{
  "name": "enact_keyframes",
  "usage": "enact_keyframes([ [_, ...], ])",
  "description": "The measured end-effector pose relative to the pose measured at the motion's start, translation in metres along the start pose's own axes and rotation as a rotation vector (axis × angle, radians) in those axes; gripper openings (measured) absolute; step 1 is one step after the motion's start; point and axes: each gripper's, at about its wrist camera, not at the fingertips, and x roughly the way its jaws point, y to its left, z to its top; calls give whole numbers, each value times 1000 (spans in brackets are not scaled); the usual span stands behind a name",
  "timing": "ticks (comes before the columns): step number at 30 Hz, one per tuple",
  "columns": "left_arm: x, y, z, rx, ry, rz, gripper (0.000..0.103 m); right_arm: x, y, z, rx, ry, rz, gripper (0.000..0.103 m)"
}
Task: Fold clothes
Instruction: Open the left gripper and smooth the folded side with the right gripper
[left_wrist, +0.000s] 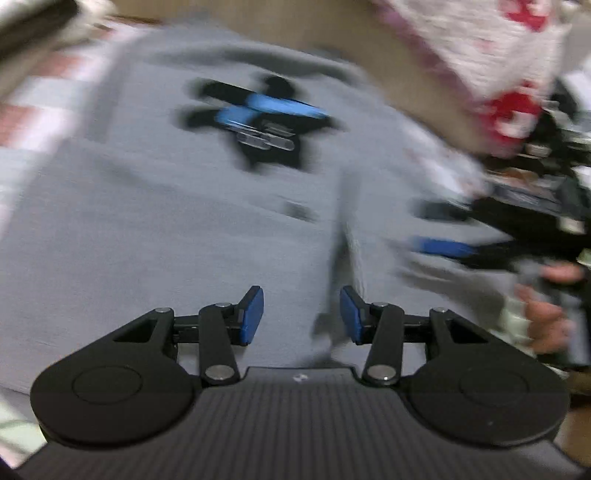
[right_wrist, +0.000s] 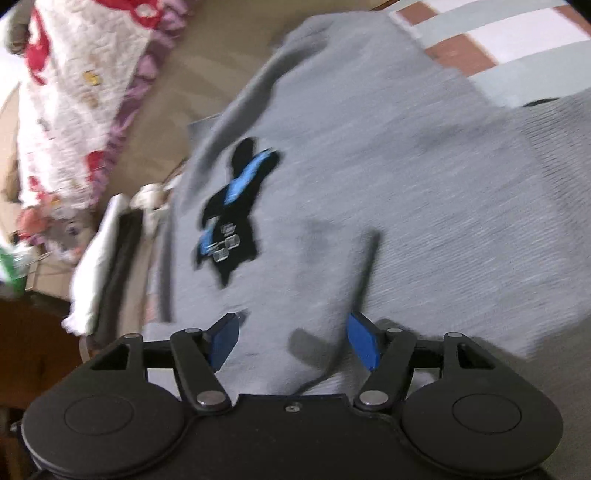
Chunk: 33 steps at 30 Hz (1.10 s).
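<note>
below both tongs, grey sweatshirt (left_wrist: 155, 221) spreads flat over bed surface, black-and-blue print (left_wrist: 255, 122) face up. left gripper (left_wrist: 301, 315) hangs just above lower part of sweatshirt, blue pads apart, nothing between them but cloth beneath; raised crease runs beside its right pad. right gripper (right_wrist: 293, 341) jaws wide, empty, over same garment, dark fold near its right pad. patterned quilt (right_wrist: 81, 92) lies beyond far edge. frames blurred; contact with cloth cannot tell.

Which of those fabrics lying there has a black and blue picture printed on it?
The plain grey garment, spread under both tongs. The white quilt beside it has red patches and a purple edge instead.
</note>
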Motion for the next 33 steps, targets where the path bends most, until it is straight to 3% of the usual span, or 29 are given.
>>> enact_keyframes([
  [1,4,-6,-2,20,21,-60,45,1,3,-1,-6,11,24,71],
  [3,12,-22,-8,94,51,-91,46,4,10,-2,-28,25,38,71],
  [8,18,-49,-24,283,59,-28,47,5,18,-7,-80,50,-5,71],
  [11,12,-57,-27,319,-2,-12,48,5,22,-5,-88,54,-32,71],
  [16,-2,-70,-29,372,-104,-61,48,7,29,-6,-96,91,28,71],
  [21,9,-78,-36,420,-43,-96,48,8,33,-7,-110,109,19,74],
  [23,9,-81,-38,440,-38,-106,48,10,37,-9,-153,118,-4,83],
  [28,12,-87,-43,502,-26,-112,48,14,38,-10,-208,117,-62,84],
  [30,7,-88,-43,534,-21,-79,48,12,32,-9,-209,87,-106,68],
  [31,2,-87,-40,539,-28,-61,49,8,29,-8,-225,62,-137,34],
  [32,-6,-82,-35,519,-47,-50,51,4,27,-7,-239,37,-162,15],
  [33,-15,-75,-28,477,-78,-45,51,-6,24,-6,-235,1,-120,14],
])
